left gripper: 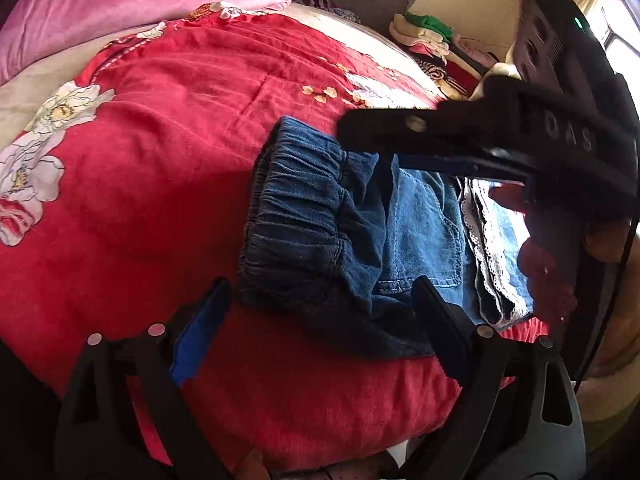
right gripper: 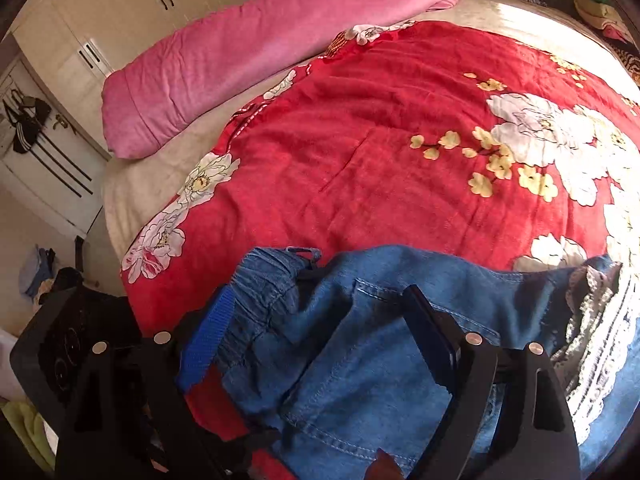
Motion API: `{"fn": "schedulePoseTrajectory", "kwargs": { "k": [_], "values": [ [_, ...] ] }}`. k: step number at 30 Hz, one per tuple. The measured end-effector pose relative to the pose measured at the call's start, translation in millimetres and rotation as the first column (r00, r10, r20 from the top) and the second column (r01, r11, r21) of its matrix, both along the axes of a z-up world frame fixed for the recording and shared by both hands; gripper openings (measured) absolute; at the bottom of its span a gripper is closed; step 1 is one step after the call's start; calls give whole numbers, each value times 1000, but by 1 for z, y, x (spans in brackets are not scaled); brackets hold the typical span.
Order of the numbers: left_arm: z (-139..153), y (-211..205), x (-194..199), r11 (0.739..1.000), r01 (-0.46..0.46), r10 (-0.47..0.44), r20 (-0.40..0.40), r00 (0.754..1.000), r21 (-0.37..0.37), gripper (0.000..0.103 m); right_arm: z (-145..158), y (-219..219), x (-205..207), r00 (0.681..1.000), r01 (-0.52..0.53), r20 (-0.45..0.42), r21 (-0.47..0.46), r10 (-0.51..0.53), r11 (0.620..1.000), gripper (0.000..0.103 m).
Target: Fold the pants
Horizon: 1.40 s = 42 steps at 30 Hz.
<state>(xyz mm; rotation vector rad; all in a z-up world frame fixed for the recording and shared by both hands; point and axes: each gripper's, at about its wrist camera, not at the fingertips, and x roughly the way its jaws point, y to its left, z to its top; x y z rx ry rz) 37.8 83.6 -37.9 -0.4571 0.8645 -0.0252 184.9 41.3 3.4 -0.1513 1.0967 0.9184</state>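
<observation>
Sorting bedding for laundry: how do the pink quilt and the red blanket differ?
The pink quilt is plain; the red blanket carries white and yellow flowers. The pink quilt lies bunched in a long roll along the far edge; the red blanket lies spread flat, with the jeans on it. Both look soft and plush.

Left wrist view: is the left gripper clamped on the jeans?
No. The left gripper stands open, its two fingers spread wide over the jeans' gathered waistband on the red blanket, pinching no cloth.

a home bedroom: floral red bedspread (right gripper: 360,140), pink quilt (right gripper: 260,52), wardrobe (right gripper: 132,12).
</observation>
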Motion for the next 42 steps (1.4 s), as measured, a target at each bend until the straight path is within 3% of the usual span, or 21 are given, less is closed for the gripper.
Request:
{"fn": "schedulePoseTrajectory", "kwargs": {
  "k": [4,5,6,7,8,14,23,30,39,42],
  "values": [
    [-5,-1,4,1000,-3,3,-10,1000,23,70,-19,18,11,997,4,-78,-42,-7,999,83],
    [-7,0,4,1000,-8,8,-11,1000,16,68,-25,21,14,995,-1,-102,-42,-3,999,70],
    [-7,1,4,1000,-11,11,-14,1000,9,63,-31,24,16,993,-11,-117,-45,5,999,64],
    [-8,3,5,1000,-15,15,-16,1000,2,59,-36,26,17,992,-21,-123,-50,15,999,48],
    [-9,4,5,1000,-23,23,-20,1000,-2,57,-39,28,16,991,-41,-129,-41,35,998,43],
    [-4,4,0,998,-25,25,4,1000,-62,38,-26,14,10,995,-53,-79,38,56,998,31],
    [39,-36,7,997,69,-64,118,991,-38,36,18,-59,17,998,28,-65,224,-14,974,31],
    [65,-94,44,984,176,-176,163,971,14,36,43,-146,36,993,118,-58,341,-105,933,31],
    [50,-172,87,953,298,-303,108,947,63,39,18,-245,57,961,277,-129,377,-246,884,34],
    [42,-189,91,938,342,-346,95,933,58,49,6,-272,58,945,327,-149,370,-292,869,51]
  ]
}}
